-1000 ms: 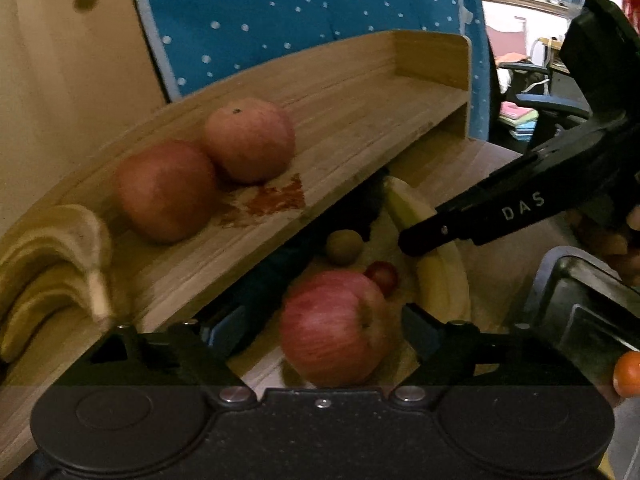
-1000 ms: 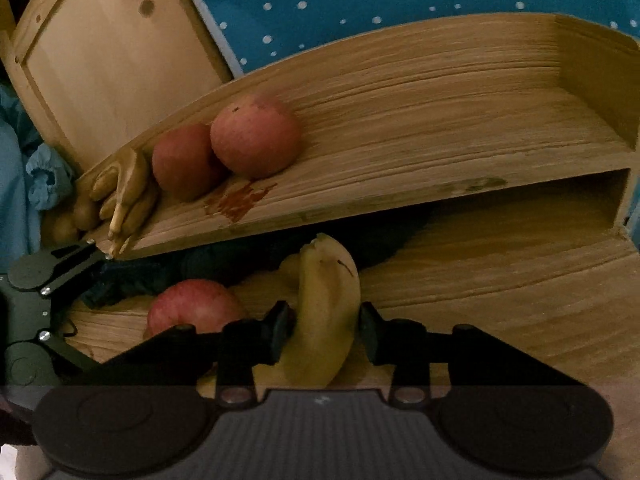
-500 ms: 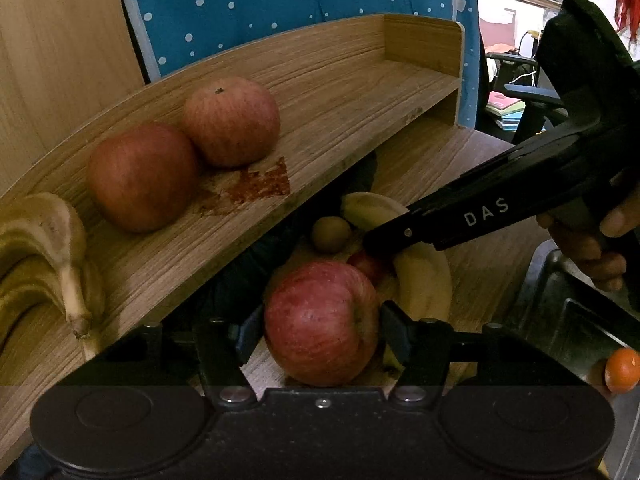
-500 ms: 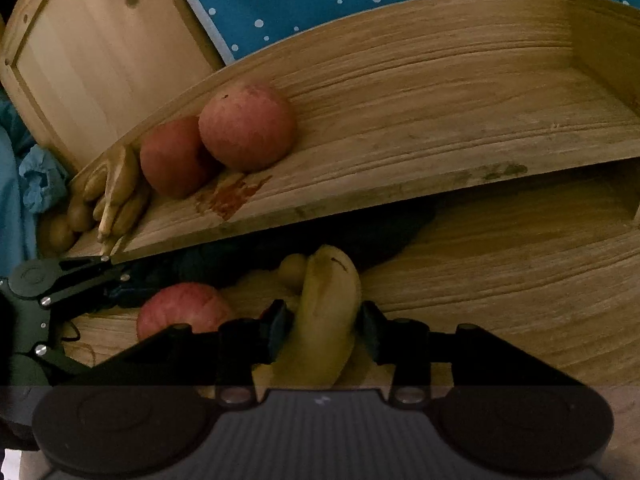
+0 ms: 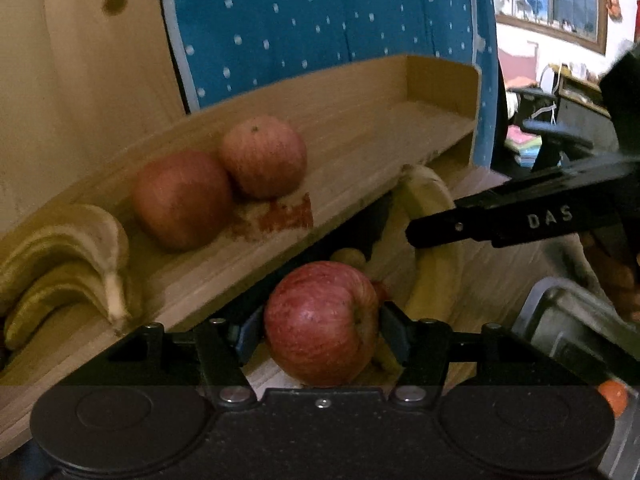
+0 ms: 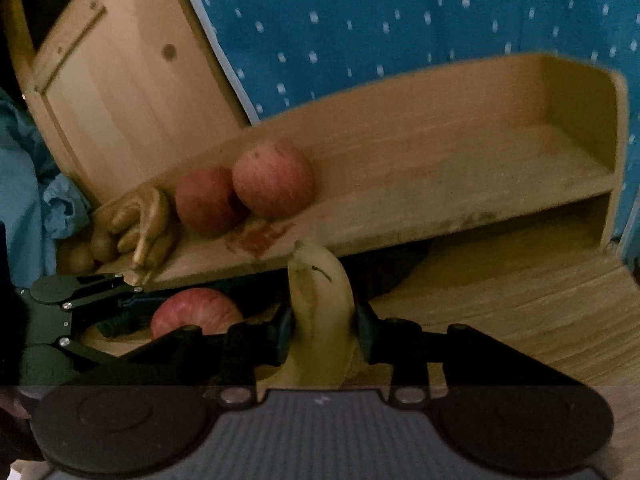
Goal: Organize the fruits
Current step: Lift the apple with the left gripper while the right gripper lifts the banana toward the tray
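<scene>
A red apple (image 5: pixel 320 322) sits pinched between the pads of the left gripper (image 5: pixel 320 326), low at 6 o'clock in the left wrist view, on the lower wooden board (image 5: pixel 500 280) just in front of the shelf's front edge. The same apple shows at 8 o'clock in the right wrist view, partly hidden behind the right gripper's linkage.

A banana (image 6: pixel 322 320) stands between the fingers of the right gripper (image 6: pixel 322 322), tip pointing toward 12 o'clock; the jaws are closing on it and the pads press both its sides. In the left wrist view this banana lies at 3 o'clock of the apple, just beside it, with the right gripper's black finger crossing over it from the right edge.

Behind the apple, toward 12 o'clock, a small brownish fruit (image 5: pixel 348 257) lies in the shadow under the shelf (image 5: pixel 400 140).

On the shelf, 2 apples (image 5: pixel 224 178) touch each other, a reddish stain on the wood just at 4 o'clock of them. At 9 o'clock of these 2, a bunch of bananas (image 5: pixel 68 264) lies at the shelf's left end.

A blue dotted cloth (image 5: pixel 320 20) hangs behind the shelf. A metal tray (image 5: pixel 568 320) shows at 4 o'clock in the left wrist view, an orange fruit (image 5: pixel 612 396) at its near edge.
</scene>
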Motion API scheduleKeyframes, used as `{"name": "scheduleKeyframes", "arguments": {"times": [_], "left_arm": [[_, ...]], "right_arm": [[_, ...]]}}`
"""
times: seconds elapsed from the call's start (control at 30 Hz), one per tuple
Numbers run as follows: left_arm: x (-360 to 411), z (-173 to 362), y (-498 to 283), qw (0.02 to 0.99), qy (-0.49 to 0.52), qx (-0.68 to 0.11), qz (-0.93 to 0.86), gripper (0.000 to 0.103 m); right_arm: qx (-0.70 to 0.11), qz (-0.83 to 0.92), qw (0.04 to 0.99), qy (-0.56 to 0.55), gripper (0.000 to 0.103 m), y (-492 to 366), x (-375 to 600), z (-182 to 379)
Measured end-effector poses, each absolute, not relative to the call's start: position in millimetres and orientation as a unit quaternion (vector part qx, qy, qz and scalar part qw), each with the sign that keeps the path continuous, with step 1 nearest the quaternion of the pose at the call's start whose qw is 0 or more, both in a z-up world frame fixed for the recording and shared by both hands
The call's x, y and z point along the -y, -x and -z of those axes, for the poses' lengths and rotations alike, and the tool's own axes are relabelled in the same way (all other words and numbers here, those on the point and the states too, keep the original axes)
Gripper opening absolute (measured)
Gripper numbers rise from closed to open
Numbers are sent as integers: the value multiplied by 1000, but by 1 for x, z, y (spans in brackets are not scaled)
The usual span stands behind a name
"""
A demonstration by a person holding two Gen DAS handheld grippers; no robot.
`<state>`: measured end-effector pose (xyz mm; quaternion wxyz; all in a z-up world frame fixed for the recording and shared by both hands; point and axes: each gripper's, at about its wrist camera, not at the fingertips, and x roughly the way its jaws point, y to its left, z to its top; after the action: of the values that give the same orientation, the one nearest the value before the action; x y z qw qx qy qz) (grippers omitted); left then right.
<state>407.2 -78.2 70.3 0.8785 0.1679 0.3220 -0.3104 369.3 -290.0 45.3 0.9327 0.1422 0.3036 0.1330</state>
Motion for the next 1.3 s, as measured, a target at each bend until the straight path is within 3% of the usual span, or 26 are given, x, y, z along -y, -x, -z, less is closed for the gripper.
{"name": "scheduleKeyframes", "arguments": {"times": [0.57, 1.3], "left_arm": [[54, -96, -333, 903, -112, -286, 299, 64], [8, -75, -197, 918, -69, -292, 261, 64]], "right_arm": [[-205, -117, 966, -102, 37, -267, 300, -99], [-252, -158, 954, -39, 37, -150, 271, -83]]}}
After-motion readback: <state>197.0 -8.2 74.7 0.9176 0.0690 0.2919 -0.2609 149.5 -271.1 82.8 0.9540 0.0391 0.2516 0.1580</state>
